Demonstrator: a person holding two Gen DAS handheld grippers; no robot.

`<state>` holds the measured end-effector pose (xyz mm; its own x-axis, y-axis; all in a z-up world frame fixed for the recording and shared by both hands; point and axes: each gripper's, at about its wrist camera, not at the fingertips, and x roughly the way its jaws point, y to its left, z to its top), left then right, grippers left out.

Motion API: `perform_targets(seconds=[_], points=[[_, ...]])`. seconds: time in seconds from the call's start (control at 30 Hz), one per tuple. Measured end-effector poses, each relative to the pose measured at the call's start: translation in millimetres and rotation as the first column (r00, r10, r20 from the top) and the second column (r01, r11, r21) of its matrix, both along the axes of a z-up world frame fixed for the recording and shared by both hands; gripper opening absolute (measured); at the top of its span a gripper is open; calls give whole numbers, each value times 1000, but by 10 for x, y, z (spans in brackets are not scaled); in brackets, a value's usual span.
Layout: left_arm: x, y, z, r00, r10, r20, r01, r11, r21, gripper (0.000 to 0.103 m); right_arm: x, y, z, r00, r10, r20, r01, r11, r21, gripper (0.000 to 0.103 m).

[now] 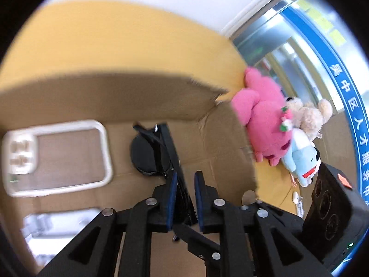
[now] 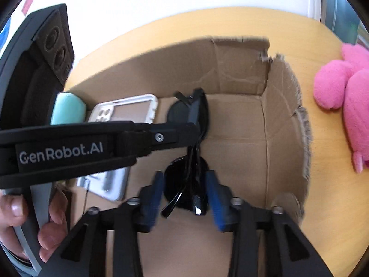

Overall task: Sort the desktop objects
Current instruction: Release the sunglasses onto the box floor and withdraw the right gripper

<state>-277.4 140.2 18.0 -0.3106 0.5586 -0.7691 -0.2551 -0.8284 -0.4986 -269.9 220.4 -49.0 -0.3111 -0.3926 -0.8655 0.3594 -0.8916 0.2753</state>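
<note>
While a pair of black sunglasses (image 2: 191,161) is suspended inside the cardboard box (image 2: 283,124), the handover into the container is seen half finished. The left claw (image 1: 185,198) is clamped on the frame of the sunglasses, near one end, with the blue pads close together; the right claw (image 2: 184,198) stands apart, its pads clear of the dark lens between them, so the weight is judged to be carried by the left alone. No earlier view is at hand, so nothing is said of how that came about.

A slip is judged possible: the glasses are pinched by a thin edge only, and a tilt of the left claw could let them swing or drop lens-down onto the box floor, where scratching is likely. A folded temple could also be snagged by the right claw if that claw is lifted out carelessly.

Inside the box, toward its left wall, a white-framed device (image 2: 129,108), a mint-green object (image 2: 68,106) beside it and a silvery flat item (image 2: 108,184) nearer the camera are held; their exact nature cannot be told through the blur. Outside, near the right edge of the yellow surface (image 2: 327,189), a pink plush toy (image 1: 265,120) is seen resting against the box's right wall, with a cream plush (image 1: 309,113) and a pale blue plush (image 1: 302,159) beside it.
</note>
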Motion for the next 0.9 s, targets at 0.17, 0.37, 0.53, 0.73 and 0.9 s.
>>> perform_targets(seconds=[0.17,0.37,0.53,0.73,0.9], points=[[743,-288,808,954,65,-294,-82,995,-48,58,565,-30,522,977,15,-213,-1,998,69,77],[1924,-704,1236,765,147,-626,-305,940,-152,82,1525,-102,1058,884,-26,-467,43,999,26,103],[2503,-973,845,737,179,-652,-416,880,-228,82,2151,-282,951,804,-47,-592,49,999,-12,103],[2769,-1088,256,708,183,-683,-517,792,-324,82,2349,-214,618,818,-123,-562,116,992,-47,103],[2723,-1235,-39,714,218,-666,-530,789,-311,82,2329,-230,370,804,-124,-582,133,991,-27,103]])
